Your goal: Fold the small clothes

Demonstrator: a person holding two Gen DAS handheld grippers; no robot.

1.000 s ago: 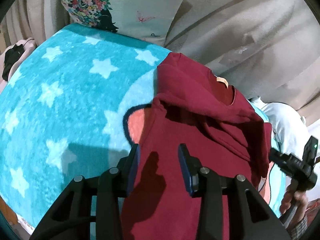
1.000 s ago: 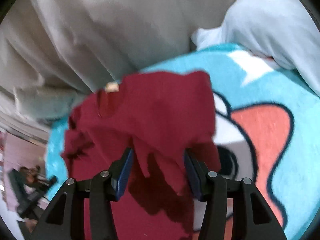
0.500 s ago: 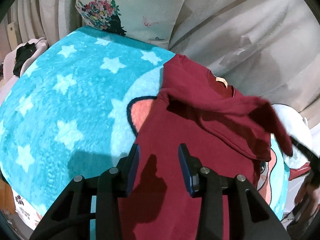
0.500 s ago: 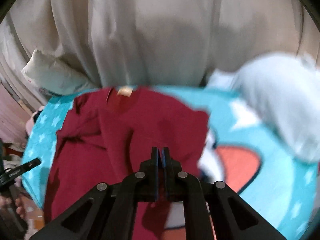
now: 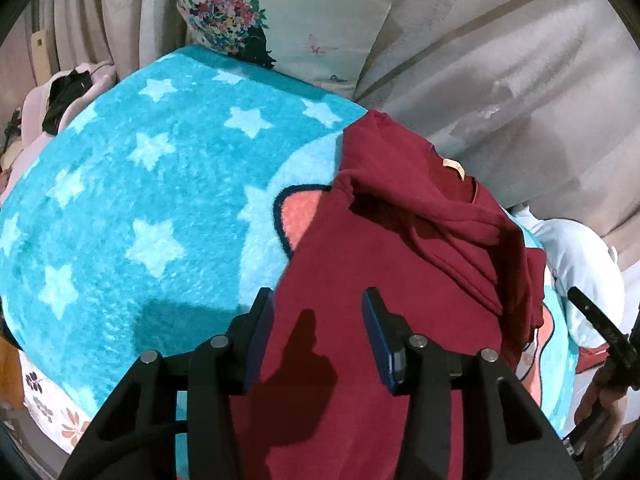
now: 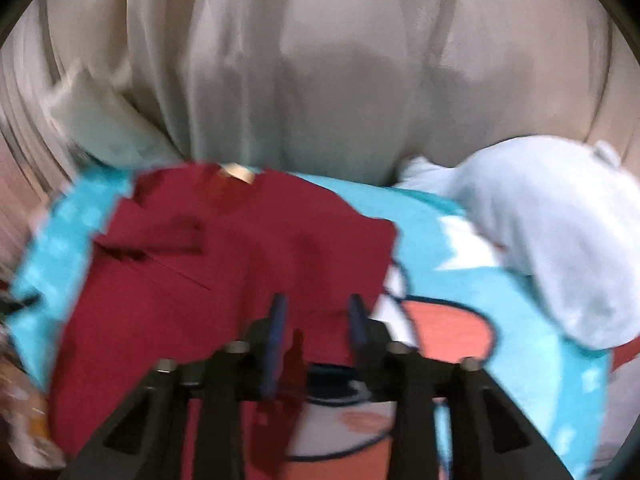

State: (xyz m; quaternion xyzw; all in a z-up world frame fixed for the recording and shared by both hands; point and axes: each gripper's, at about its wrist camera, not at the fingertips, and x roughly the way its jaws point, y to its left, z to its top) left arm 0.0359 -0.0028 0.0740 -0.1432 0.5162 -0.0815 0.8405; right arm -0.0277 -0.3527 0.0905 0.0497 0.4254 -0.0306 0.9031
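Left gripper (image 5: pixel 318 320) hangs over the near part of the maroon shirt (image 5: pixel 392 280), jaws parting, nothing pinched between the blue pads, only their shadow falling on the cloth below. Over on the right wrist view, blurred by motion, the right gripper (image 6: pixel 316 326) is spreading its jaws too, and no fabric is caught in the gap; the shirt's right edge lies just underneath.

The shirt lies on the turquoise star blanket (image 5: pixel 140 200), spread over a cartoon figure with a salmon-pink ear (image 5: pixel 300 216) peeking out at its left edge. Its long axis runs from the grippers away toward the curtain, collar at the far end. Both sleeves are folded in across the body: one lies as a thick band across the chest in the left view, and the right side shows a straight folded edge.

Inside the collar there's a small tan neck label (image 5: pixel 452 166); any writing on it is too small to read. No other lettering shows.

Beyond the collar, pale drapes (image 5: pixel 500 80). A floral-print pillow (image 5: pixel 248 20) sits at the far left, and a pale blue plush toy (image 6: pixel 560 248) rests on the blanket to the right, clear of the shirt.
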